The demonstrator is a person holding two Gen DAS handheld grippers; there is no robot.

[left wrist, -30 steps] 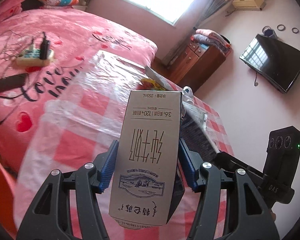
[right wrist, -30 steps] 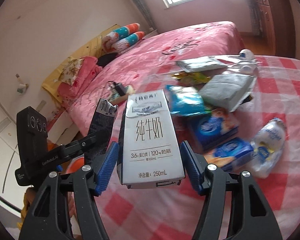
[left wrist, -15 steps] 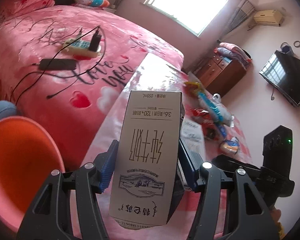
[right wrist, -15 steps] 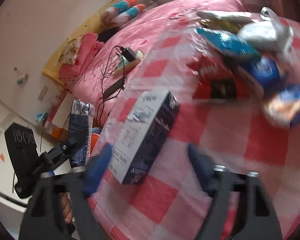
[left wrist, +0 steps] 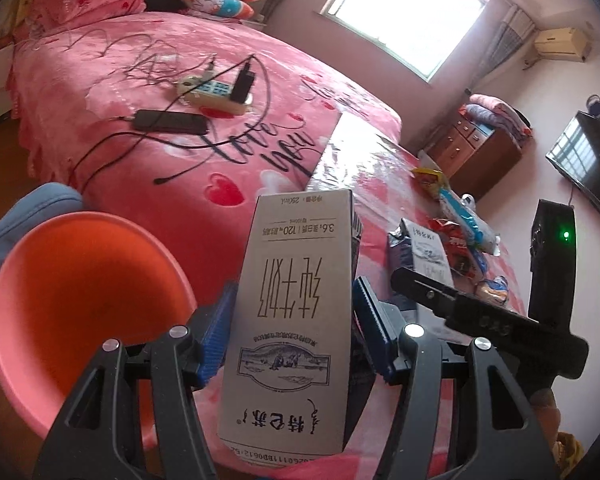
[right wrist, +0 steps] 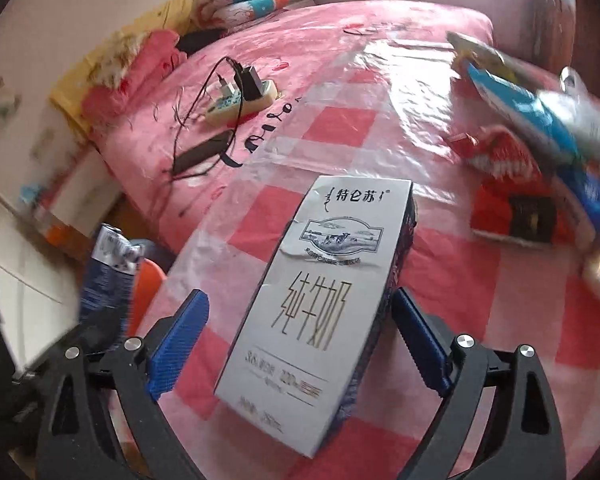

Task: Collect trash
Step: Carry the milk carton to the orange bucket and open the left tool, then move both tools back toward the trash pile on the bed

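**Two milk cartons: one lying on the table, one gripped**

Checked tablecloth [right wrist: 332, 128]: a milk carton [right wrist: 320, 312] lies on it between the right gripper [right wrist: 300, 344], whose jaws have just been opening and stand clear, though blur obscures the pads. The left gripper [left wrist: 294, 330] is clamped on a second carton [left wrist: 296, 320] beside an orange bin [left wrist: 80, 296].

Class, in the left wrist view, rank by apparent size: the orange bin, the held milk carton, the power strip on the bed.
1. Orange bin and milk carton: they look similar, and the carton's nearness to the camera inflates it, so unranked.
2. Power strip: smallest, though farthest away.
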